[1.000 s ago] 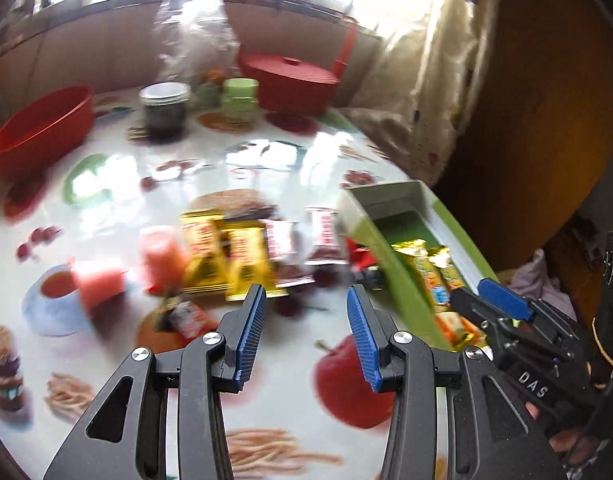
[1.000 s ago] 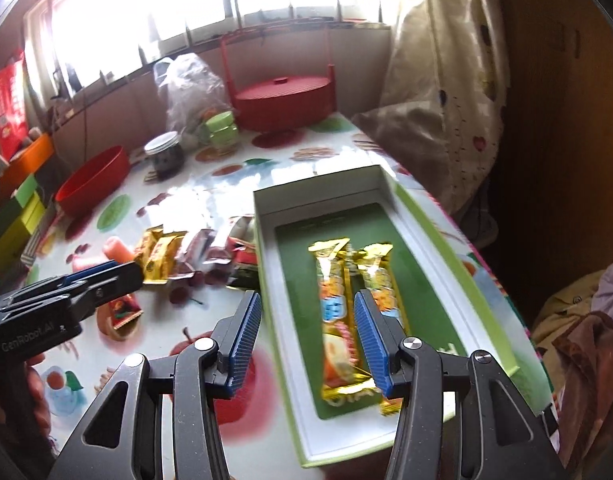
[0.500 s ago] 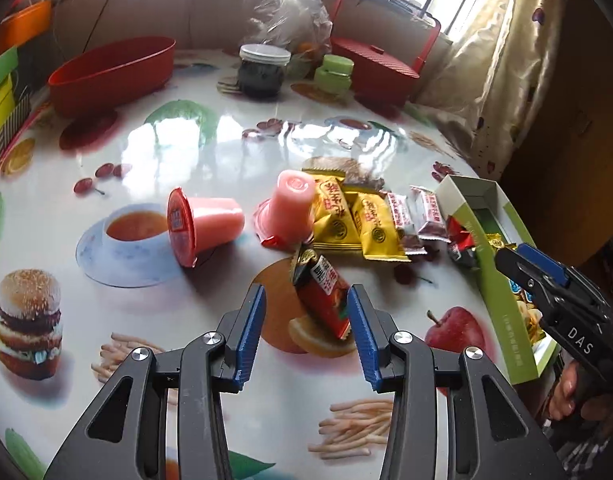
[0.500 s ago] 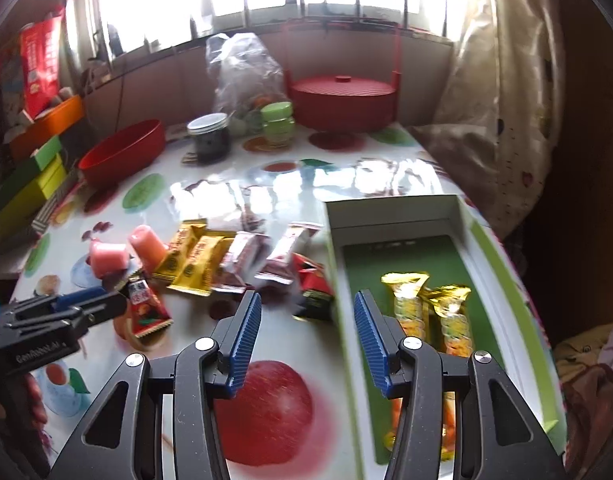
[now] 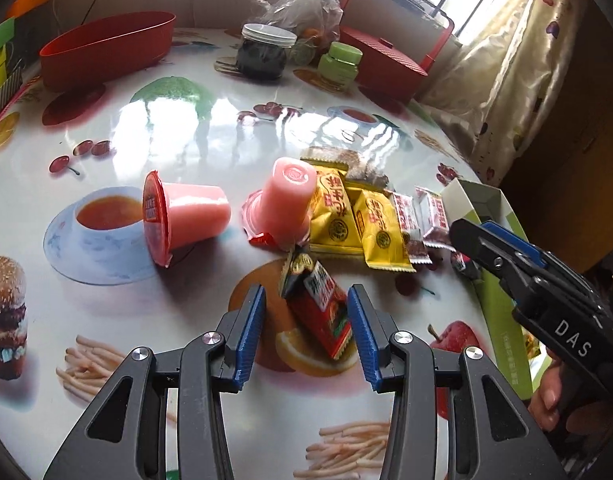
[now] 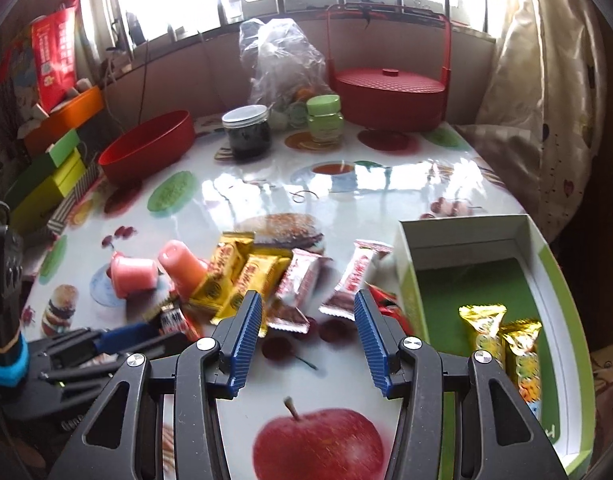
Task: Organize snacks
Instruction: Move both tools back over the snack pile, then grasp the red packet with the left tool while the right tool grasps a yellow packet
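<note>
Tabletop [image 5: 234,136]: left gripper [image 5: 306,312] newly astride red packet [image 5: 320,308]

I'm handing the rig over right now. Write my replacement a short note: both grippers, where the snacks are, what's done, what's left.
Left gripper: open, empty, jaws either side of the red snack packet lying on the table.
Right gripper: open, empty, above the table near the pink-white wrapped bars.
Done: two gold-wrapped bars lie in the green box.
Left: red packet, two yellow packets, pink-white bars, two pink jelly cups, all loose beside the box.
</note>
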### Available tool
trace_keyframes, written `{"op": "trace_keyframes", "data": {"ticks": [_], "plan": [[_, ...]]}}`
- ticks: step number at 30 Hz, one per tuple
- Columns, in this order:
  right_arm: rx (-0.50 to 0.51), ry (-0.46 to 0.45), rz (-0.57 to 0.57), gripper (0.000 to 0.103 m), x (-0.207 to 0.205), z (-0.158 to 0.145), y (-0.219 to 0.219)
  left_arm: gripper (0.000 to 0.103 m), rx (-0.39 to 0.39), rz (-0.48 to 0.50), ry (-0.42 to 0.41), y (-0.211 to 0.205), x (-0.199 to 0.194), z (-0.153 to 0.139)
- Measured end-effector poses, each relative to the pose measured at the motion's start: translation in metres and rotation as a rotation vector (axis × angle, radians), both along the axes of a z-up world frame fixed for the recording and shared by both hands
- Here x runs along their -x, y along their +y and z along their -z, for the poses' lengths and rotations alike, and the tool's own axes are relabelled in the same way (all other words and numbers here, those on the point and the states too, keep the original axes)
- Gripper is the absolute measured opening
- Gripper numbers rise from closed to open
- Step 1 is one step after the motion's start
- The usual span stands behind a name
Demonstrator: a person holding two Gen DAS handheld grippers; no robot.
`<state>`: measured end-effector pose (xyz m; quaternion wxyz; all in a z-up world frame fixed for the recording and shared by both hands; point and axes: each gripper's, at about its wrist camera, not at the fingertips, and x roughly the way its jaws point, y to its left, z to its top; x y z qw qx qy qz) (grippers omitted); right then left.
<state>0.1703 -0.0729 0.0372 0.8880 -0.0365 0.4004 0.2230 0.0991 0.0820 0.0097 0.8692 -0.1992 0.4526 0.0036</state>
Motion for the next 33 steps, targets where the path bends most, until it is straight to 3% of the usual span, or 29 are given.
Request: {"op": "trace_keyframes", "data": {"ticks": [13, 16, 21, 33], "plan": [[-0.009, 0.039, -0.028, 0.048, -0.013, 0.014, 0.019, 0.044, -0.083, -0.02, -0.002, -0.001, -0.006, 0.001], [-0.01, 0.039, -0.041, 0.048, -0.015, 0.015, 0.024, 0.044, -0.073, -0.03, -0.006, -0.001, -0.004, 0.002], [-0.026, 0.056, -0.072, 0.041, -0.019, 0.02, 0.036, 0.044, -0.099, -0.004, -0.006, -0.003, 0.0, 0.002], [-0.006, 0.063, -0.099, 0.038, -0.021, 0.03, 0.052, 0.044, -0.128, -0.021, 0.012, 0.012, 0.012, 0.001]]}}
